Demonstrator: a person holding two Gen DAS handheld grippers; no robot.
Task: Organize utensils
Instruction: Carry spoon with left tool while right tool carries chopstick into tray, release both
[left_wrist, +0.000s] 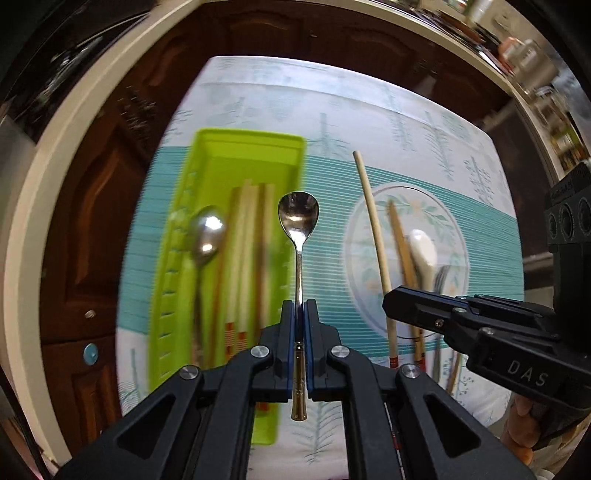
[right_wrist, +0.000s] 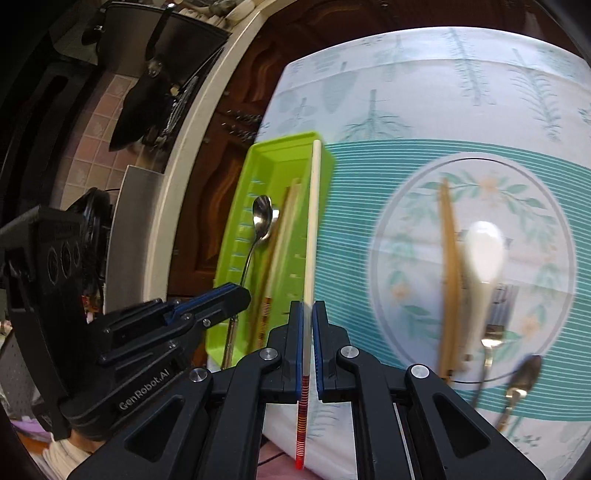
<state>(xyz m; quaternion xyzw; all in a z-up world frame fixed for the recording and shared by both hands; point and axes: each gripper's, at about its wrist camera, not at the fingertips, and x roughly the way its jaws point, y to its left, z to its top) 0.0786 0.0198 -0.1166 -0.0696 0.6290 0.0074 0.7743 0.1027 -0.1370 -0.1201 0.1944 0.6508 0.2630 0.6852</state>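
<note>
Left wrist: utensils (left_wrist: 240, 258) in green tray (left_wrist: 207, 147)

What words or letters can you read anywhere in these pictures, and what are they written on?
"DAS" on the black body of the right gripper, seen from the left wrist camera.
"GenRobot.AI" on the black body of the left gripper, seen from the right wrist camera.
Small raised lettering on the black camera blocks above each gripper is too blurred to read.
The shelf jars are too blurred to read.
</note>
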